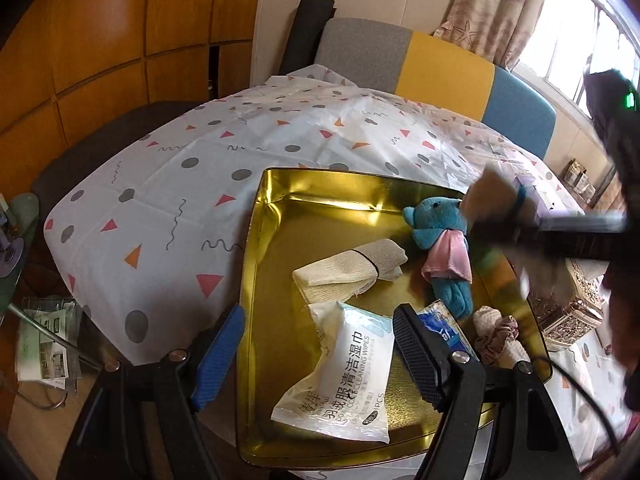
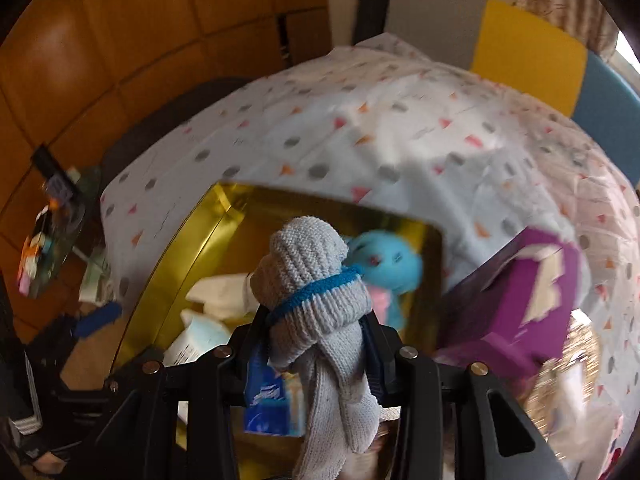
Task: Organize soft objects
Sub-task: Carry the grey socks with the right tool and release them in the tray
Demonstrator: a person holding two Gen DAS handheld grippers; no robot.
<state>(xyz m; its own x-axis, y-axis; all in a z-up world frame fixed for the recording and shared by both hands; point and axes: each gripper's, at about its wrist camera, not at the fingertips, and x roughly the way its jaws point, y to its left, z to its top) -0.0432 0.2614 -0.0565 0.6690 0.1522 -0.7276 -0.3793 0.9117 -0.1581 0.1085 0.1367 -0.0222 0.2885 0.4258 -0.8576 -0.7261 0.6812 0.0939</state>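
A gold tin tray (image 1: pixel 276 216) lies on the patterned tablecloth. In it are a blue plush toy (image 1: pixel 440 248) in a pink dress, a rolled beige cloth (image 1: pixel 348 270), a white wet-wipes pack (image 1: pixel 344 372), a blue tissue pack (image 1: pixel 448 326) and a scrunchie (image 1: pixel 496 336). My left gripper (image 1: pixel 320 360) is open over the tray's near end, around the wipes pack without touching it. My right gripper (image 2: pixel 316 336) is shut on a grey knitted sock (image 2: pixel 312 276) with a blue band, held above the tray (image 2: pixel 192 240) near the plush toy (image 2: pixel 384 264). It shows blurred in the left wrist view (image 1: pixel 508 208).
A purple box (image 2: pixel 516 312) and an ornate golden box (image 1: pixel 568 312) stand right of the tray. A grey, yellow and blue chair back (image 1: pixel 440 64) is behind the table. Wooden panels are on the left; papers (image 1: pixel 44 340) lie low at the left.
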